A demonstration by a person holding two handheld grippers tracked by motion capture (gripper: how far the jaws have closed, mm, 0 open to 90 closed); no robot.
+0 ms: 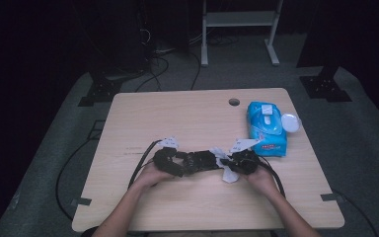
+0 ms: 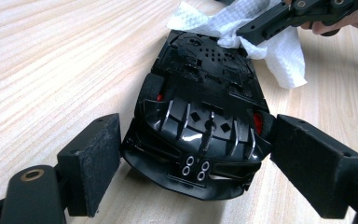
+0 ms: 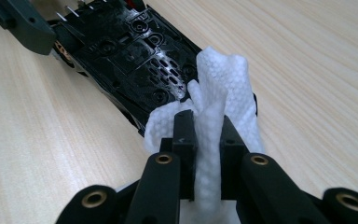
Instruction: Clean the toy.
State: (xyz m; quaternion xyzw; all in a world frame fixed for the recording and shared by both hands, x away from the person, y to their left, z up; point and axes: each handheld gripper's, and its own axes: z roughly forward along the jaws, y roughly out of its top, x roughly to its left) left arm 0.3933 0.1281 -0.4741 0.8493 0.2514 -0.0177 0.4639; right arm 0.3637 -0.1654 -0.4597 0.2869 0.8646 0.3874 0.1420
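A black toy car [image 1: 200, 160] lies upside down near the front middle of the wooden table [image 1: 177, 113]. In the left gripper view, my left gripper [image 2: 196, 140] has one pad against each side of the car [image 2: 200, 107] at its tail end. My right gripper [image 3: 209, 126] is shut on a crumpled white wipe [image 3: 223, 79] and presses it against the far end of the car's underside [image 3: 135, 56]. In the high view, the left gripper [image 1: 170, 160] and the right gripper [image 1: 237, 163] sit at opposite ends of the car, and the wipe [image 1: 229, 175] hangs below the right gripper.
A blue pack of wet wipes [image 1: 266, 128] with its white lid [image 1: 290, 122] flipped open lies at the right, just behind the right hand. A cable hole [image 1: 234, 101] sits near the table's back edge. Cables trail from both grippers off the front.
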